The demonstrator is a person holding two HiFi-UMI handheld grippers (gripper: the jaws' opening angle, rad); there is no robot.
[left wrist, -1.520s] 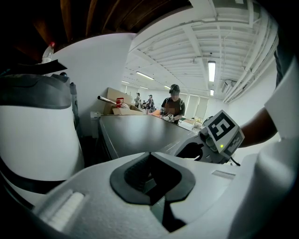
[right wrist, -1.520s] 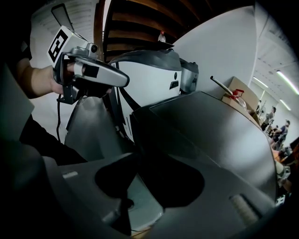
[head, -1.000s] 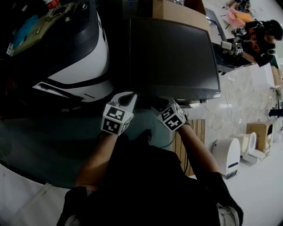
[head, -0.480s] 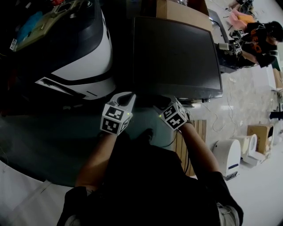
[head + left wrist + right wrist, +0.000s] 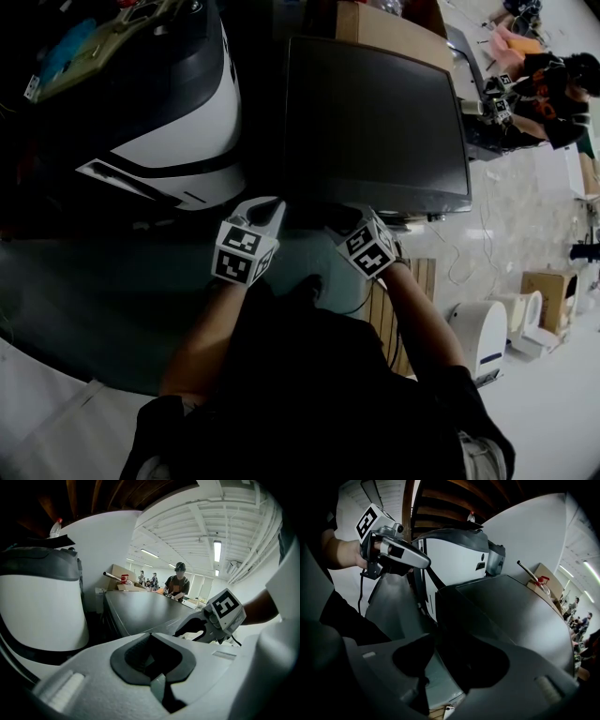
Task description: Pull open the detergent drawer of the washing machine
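The washing machine has a flat dark top, and both grippers sit at its near front edge. My left gripper rests at the machine's near left corner, its jaws together with nothing between them. My right gripper points steeply down at the front edge, just right of the left one. Its jaws are opening, and the machine's dark upper front edge lies between them without the pads pressing on it. The detergent drawer itself is lost in shadow under the grippers. Each gripper camera sees the other: the right gripper and the left gripper.
A bulky white and dark machine stands close on the left. A cardboard box sits behind the washing machine. To the right lie a wooden pallet, cables and a white appliance on the floor. People work at a far table.
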